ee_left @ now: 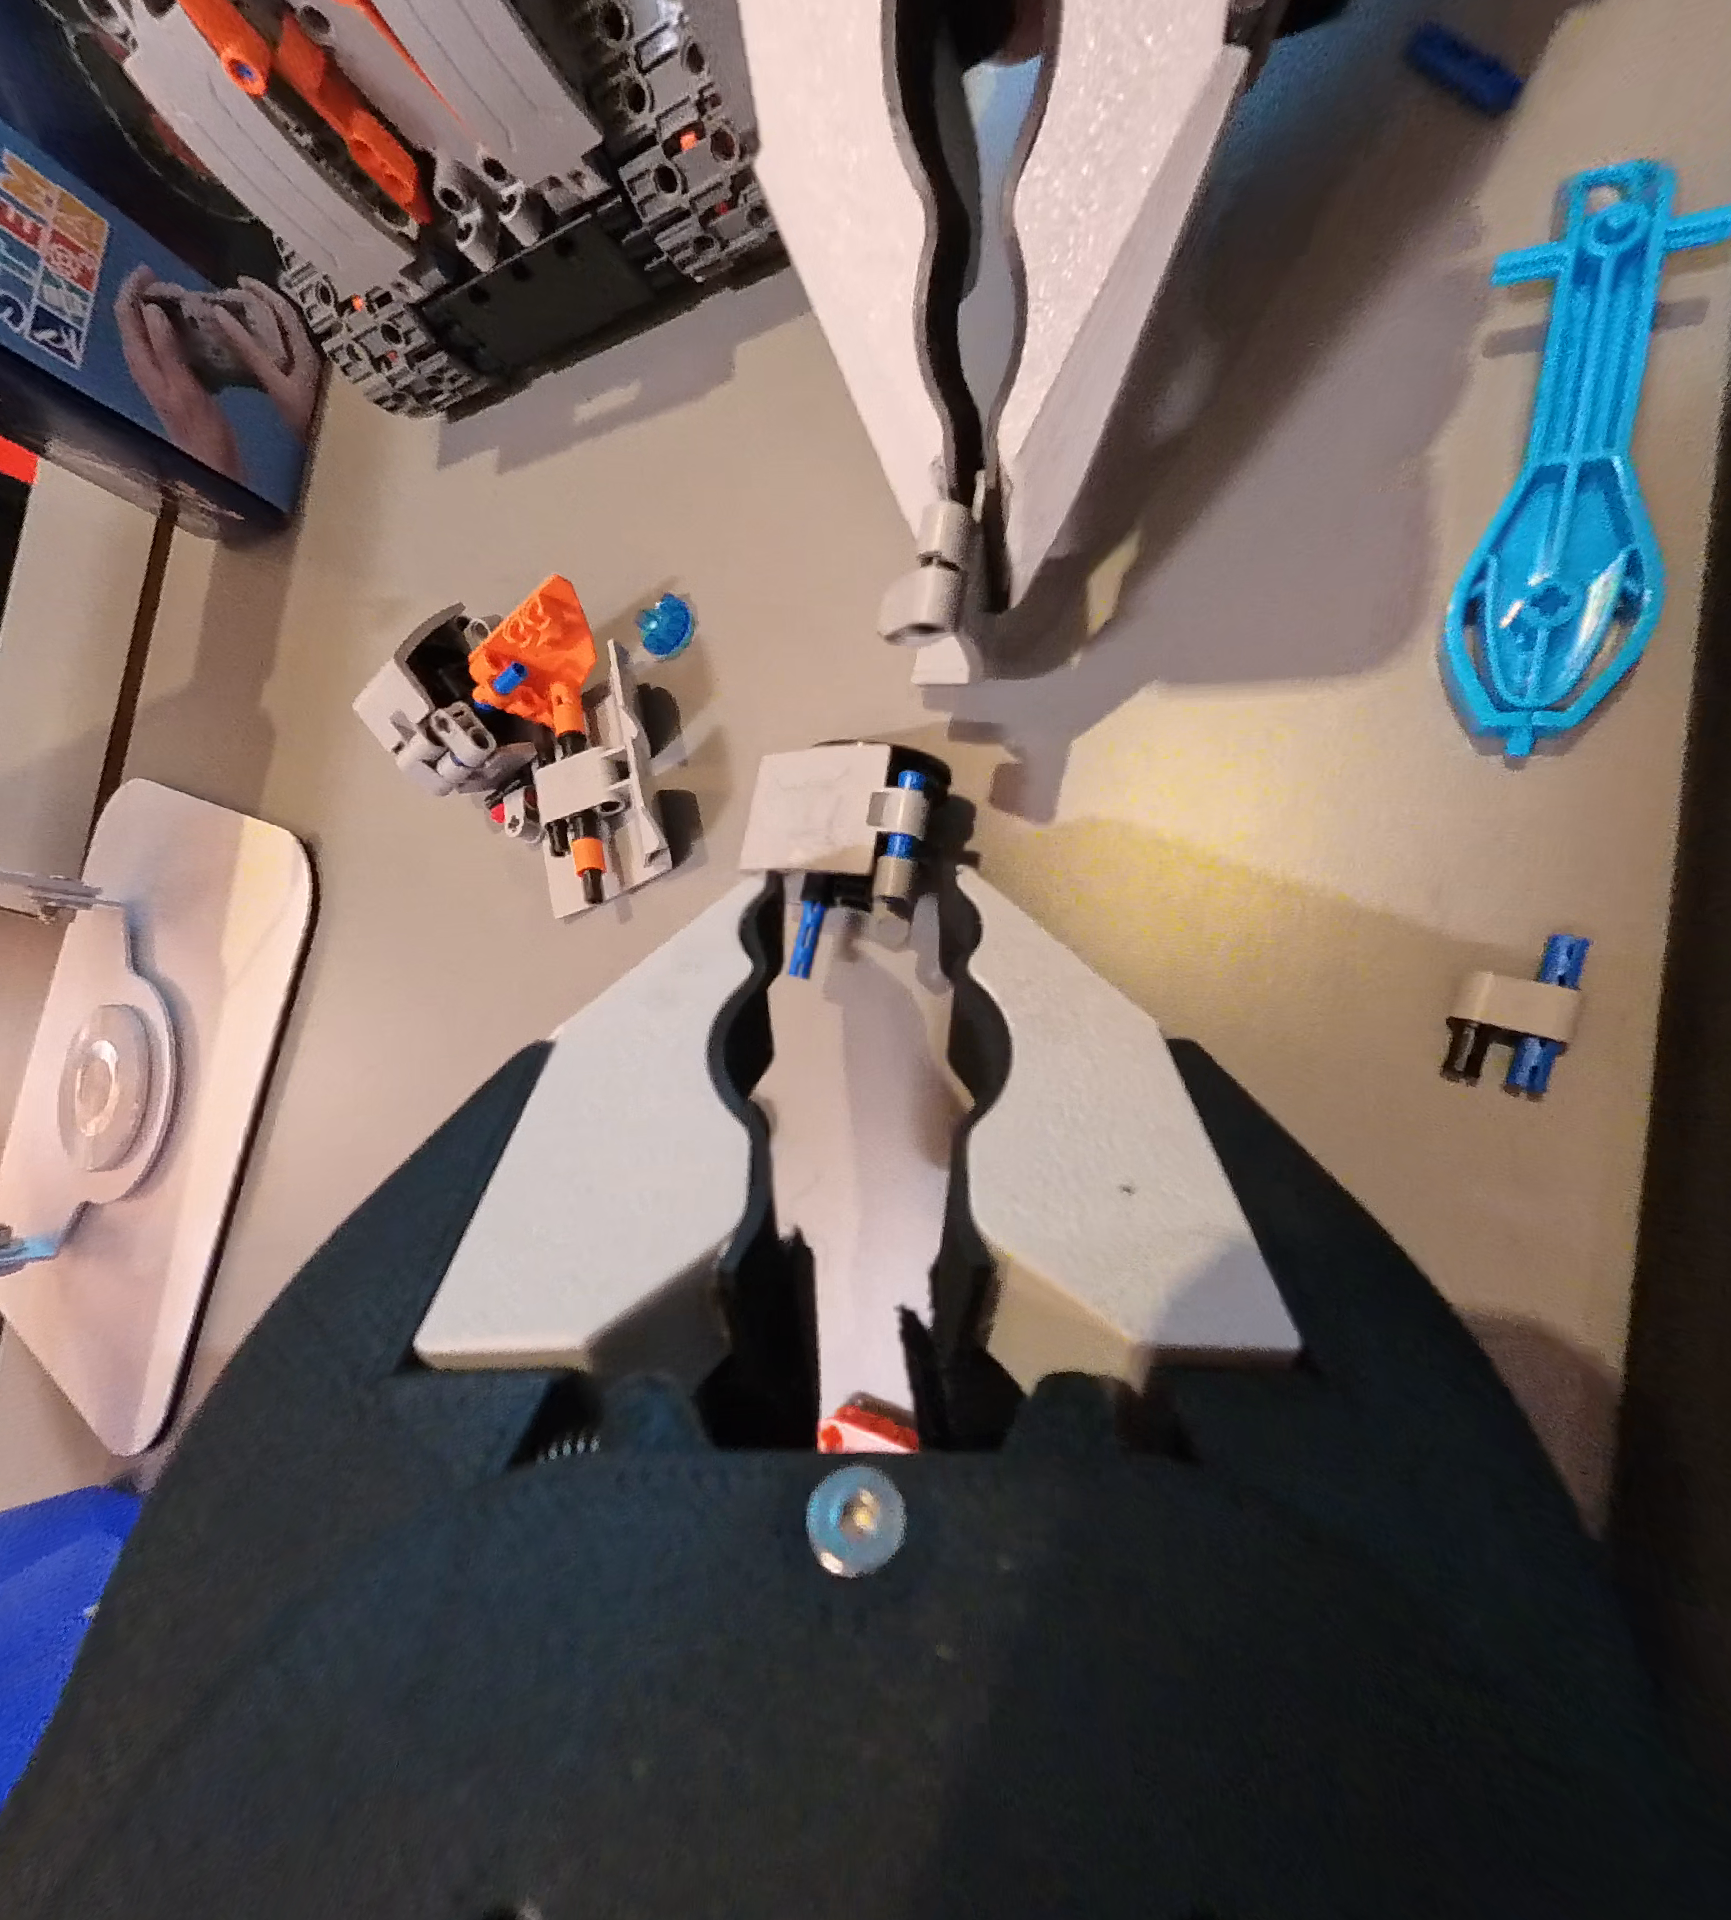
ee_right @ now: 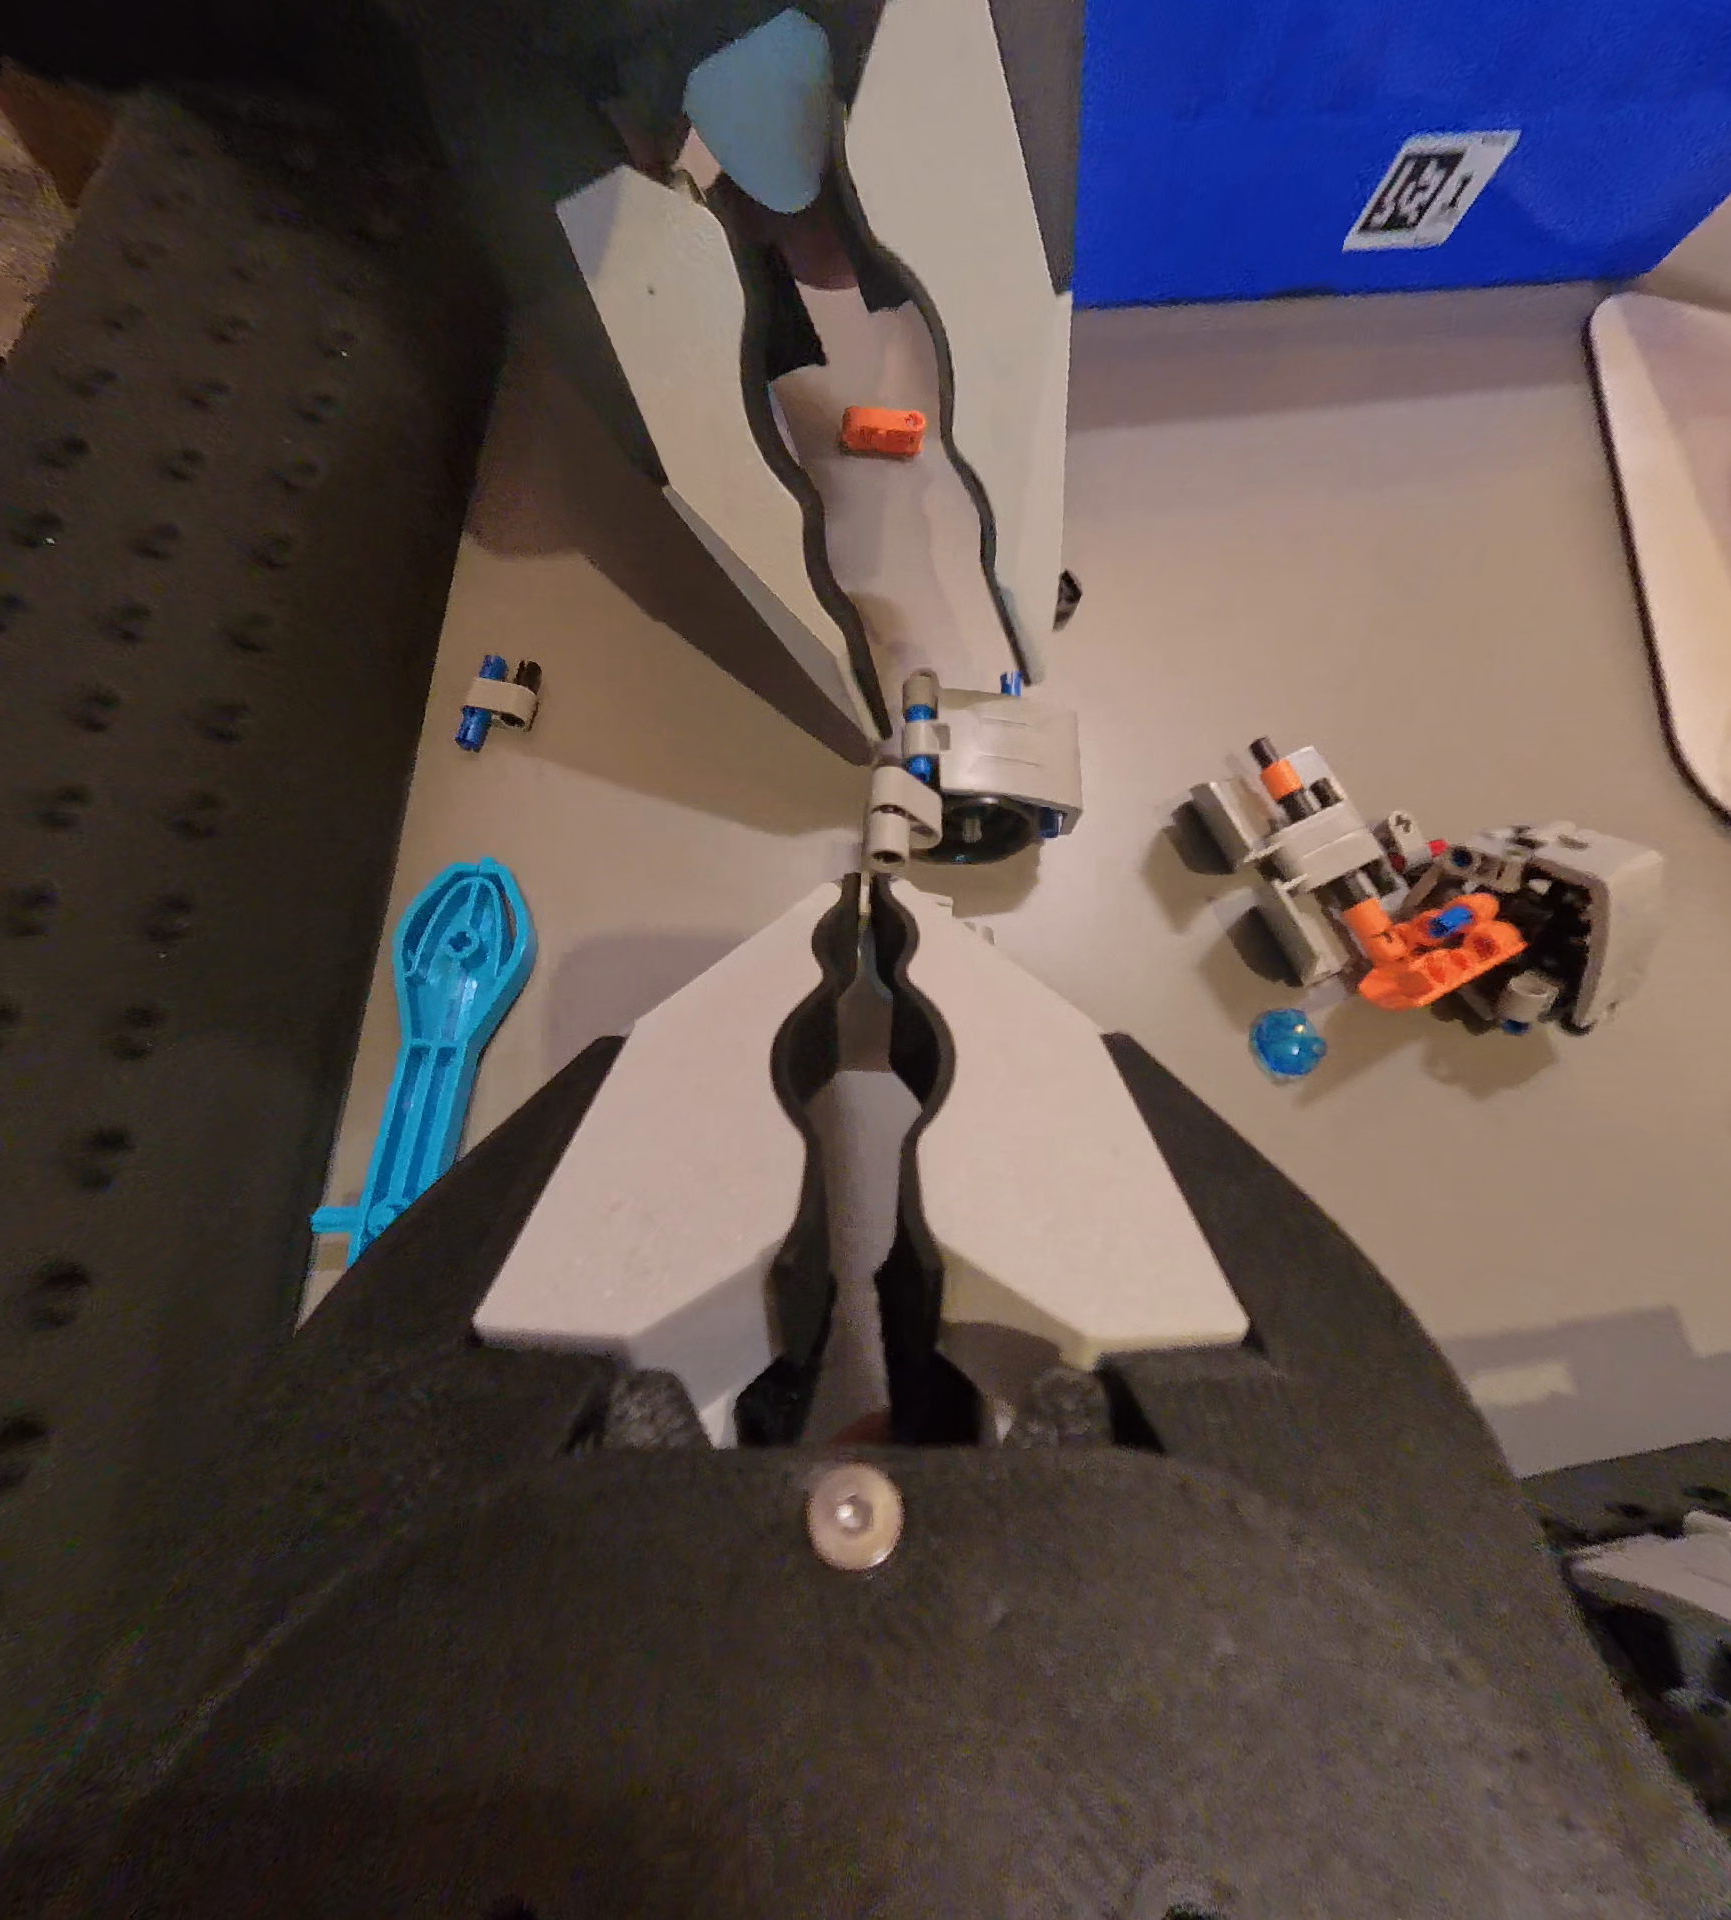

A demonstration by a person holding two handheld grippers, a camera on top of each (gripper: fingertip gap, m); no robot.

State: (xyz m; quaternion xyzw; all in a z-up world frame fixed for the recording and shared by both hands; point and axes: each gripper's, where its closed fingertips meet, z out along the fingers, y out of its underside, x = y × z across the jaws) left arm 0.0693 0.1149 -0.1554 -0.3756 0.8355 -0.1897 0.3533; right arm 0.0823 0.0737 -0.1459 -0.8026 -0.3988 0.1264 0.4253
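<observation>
While both grippers meet nose to nose over the beige worktop [ee_left: 1204, 914], the left gripper [ee_left: 856, 894] has its fingers [ee_left: 653, 1091] narrowed on a small grey brick assembly [ee_left: 819, 821] with blue pins and a black round part underneath; from the right wrist view the same assembly [ee_right: 996, 769] sits at the tips of the far fingers. Right gripper [ee_right: 866, 894] is pinched nearly closed on a thin grey connector piece [ee_right: 892, 821] hanging off the assembly's near side; in the left wrist view that piece [ee_left: 928, 566] sits at its tips. A loose orange brick [ee_right: 884, 428] lies on the worktop, seen through the gap between the left fingers. Beside the assembly lies a grey-and-orange sub-build [ee_left: 539, 748] with a clear blue stud [ee_left: 667, 625] next to it. A cyan brick separator tool [ee_left: 1557, 488] and a small grey clip with blue pins [ee_left: 1510, 1013] lie well apart on the other side. A large grey-orange model [ee_left: 466, 187] and a printed box [ee_left: 61, 291] sit at the far edge.
</observation>
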